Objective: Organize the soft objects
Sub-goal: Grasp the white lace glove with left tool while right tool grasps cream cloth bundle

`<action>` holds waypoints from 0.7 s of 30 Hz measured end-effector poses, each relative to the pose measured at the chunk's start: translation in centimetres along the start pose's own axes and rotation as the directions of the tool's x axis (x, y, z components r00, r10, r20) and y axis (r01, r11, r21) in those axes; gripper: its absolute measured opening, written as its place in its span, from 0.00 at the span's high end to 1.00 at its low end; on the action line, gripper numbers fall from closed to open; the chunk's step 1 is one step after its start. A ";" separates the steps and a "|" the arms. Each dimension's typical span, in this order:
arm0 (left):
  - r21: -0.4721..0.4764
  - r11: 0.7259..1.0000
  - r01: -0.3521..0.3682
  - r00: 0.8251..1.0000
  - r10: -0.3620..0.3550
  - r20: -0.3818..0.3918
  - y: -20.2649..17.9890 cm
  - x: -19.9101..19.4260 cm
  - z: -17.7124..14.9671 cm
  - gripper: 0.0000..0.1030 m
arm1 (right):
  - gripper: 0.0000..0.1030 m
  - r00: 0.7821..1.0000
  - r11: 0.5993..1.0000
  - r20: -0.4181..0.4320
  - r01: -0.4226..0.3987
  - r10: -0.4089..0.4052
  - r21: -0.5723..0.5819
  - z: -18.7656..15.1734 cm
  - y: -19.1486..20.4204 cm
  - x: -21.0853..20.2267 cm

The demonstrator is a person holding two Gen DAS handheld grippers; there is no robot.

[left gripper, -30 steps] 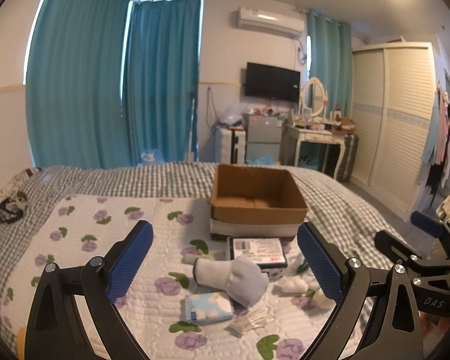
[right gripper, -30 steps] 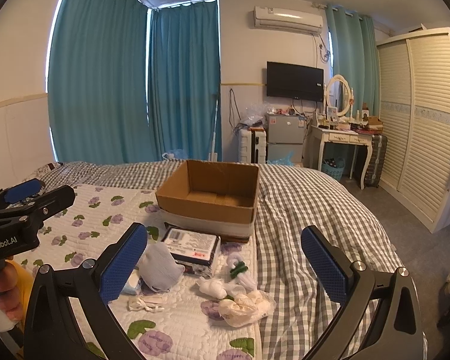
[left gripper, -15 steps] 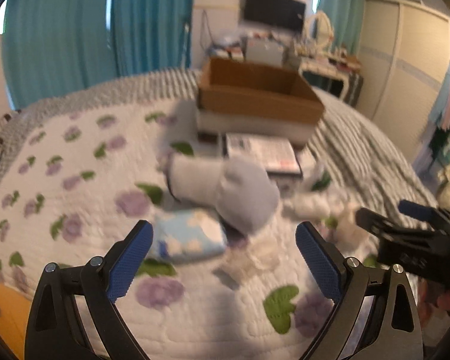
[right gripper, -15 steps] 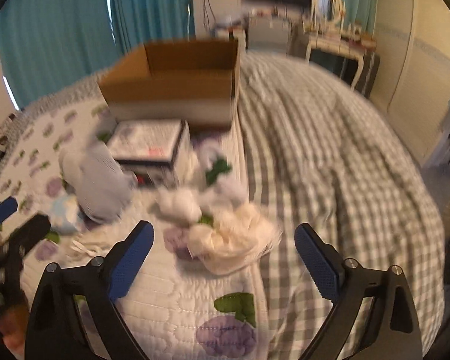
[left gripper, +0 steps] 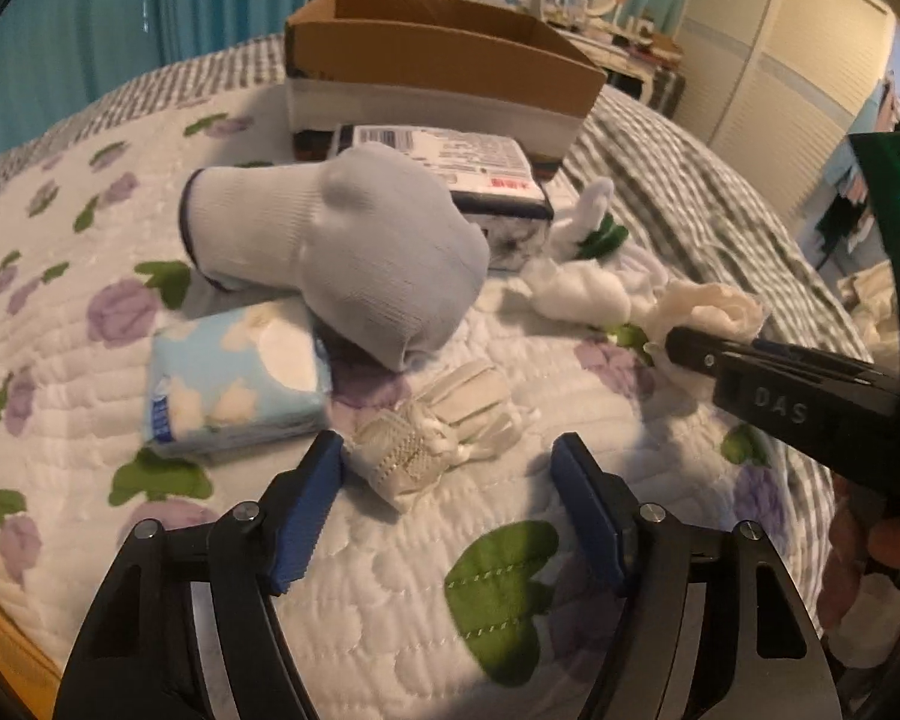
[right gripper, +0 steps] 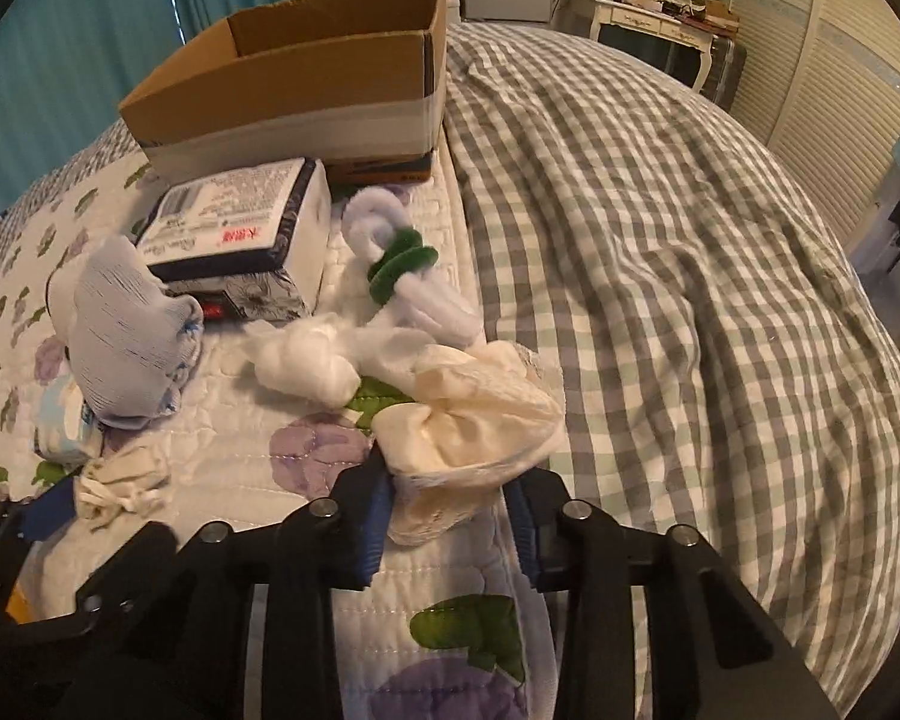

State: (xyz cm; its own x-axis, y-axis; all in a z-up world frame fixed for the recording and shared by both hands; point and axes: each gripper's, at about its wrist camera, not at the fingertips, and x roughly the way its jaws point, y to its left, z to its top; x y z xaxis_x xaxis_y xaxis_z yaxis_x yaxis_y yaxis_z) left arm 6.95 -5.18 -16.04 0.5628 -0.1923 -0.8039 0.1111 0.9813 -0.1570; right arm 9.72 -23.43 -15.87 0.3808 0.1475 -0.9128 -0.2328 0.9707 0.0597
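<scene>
On the flowered quilt (left gripper: 510, 546) a small white knit bundle (left gripper: 438, 438) lies between the closing jaws of my left gripper (left gripper: 447, 474). The left pad touches its end; the right pad stands apart from it. My right gripper (right gripper: 453, 489) is closing, and its pads press on a cream cloth bundle (right gripper: 480, 414). From the left wrist view, the right gripper (left gripper: 678, 354) reaches in from the right at the cream cloth (left gripper: 714, 306). A grey-white sock (left gripper: 354, 240) leans on a light-blue tissue pack (left gripper: 234, 378).
An open cardboard box (right gripper: 294, 78) stands at the back, with a barcoded tissue packet (right gripper: 240, 228) in front of it. White socks with green bands (right gripper: 402, 264) and a white wad (right gripper: 306, 360) lie beside the cream cloth. A checked blanket (right gripper: 660, 240) covers the bed's right side.
Both grippers came down toward the quilt and tipped downward. The left jaws narrowed around the white knit bundle. The right jaws went from wide open to closed on the cream cloth.
</scene>
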 end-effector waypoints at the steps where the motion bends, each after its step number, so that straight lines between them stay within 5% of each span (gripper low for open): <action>1: 0.003 1.000 0.010 1.000 -0.010 -0.002 0.0 0.3 0.2 0.41 | 0.70 1.000 1.000 0.002 -0.001 0.001 0.000 0.0 -0.1 -0.1; 10: -0.022 0.998 0.064 0.998 -0.065 -0.026 0.7 1.1 1.1 0.68 | 0.73 0.999 1.000 0.026 -0.019 0.019 -0.005 -0.2 0.0 -1.0; 21: 0.056 0.995 0.084 0.993 -0.088 0.074 -0.1 -3.2 0.6 0.72 | 0.74 0.989 0.998 0.132 -0.067 0.069 -0.018 -0.3 0.5 -6.0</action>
State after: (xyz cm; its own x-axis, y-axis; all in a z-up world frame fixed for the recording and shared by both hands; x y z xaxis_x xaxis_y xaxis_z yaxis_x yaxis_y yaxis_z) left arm 5.62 -4.63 -13.17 0.6096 -0.2772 -0.7427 0.2037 0.9602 -0.1913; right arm 7.04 -23.88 -10.49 0.4783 0.2379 -0.8454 -0.2741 0.9550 0.1136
